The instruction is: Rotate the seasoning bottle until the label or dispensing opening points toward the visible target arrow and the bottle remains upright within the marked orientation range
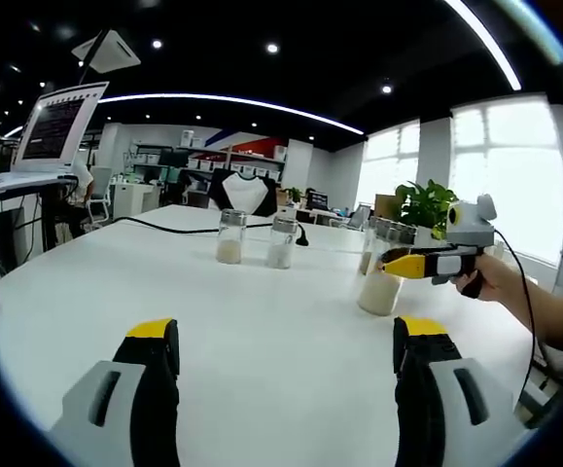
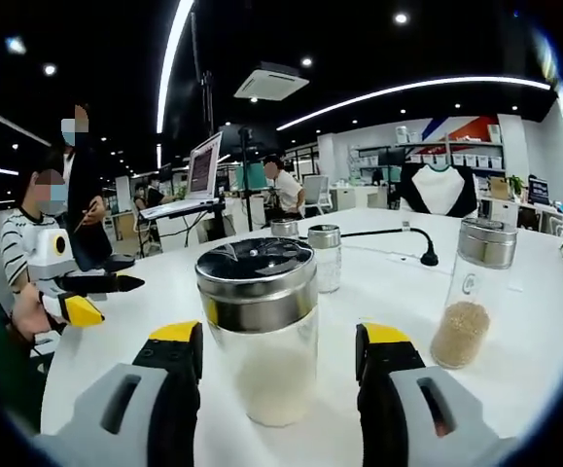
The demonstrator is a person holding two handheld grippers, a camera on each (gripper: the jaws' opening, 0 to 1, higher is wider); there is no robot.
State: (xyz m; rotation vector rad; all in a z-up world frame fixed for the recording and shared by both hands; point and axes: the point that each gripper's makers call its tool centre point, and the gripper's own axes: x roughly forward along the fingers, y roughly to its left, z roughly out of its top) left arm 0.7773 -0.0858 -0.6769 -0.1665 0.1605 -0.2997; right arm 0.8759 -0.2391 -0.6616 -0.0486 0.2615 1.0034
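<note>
Right gripper view: right gripper (image 2: 279, 355) open, jaws flanking but apart from the seasoning bottle (image 2: 259, 331), upright on the white table (image 2: 514, 321) at 6 o'clock. Left gripper view: left gripper (image 1: 286, 355) open over bare tabletop; bottle at 3 o'clock

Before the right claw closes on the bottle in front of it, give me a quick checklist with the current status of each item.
1. Seasoning bottle upright: ok.
2. Bottle between the right claw jaws: ok.
3. Jaws open, not touching the glass: ok.
4. Neighbouring bottle apart from the grasp: ok.
5. Left claw away from the bottle: ok, open over bare table.
6. Target arrow and label direction: cannot tell.
</note>
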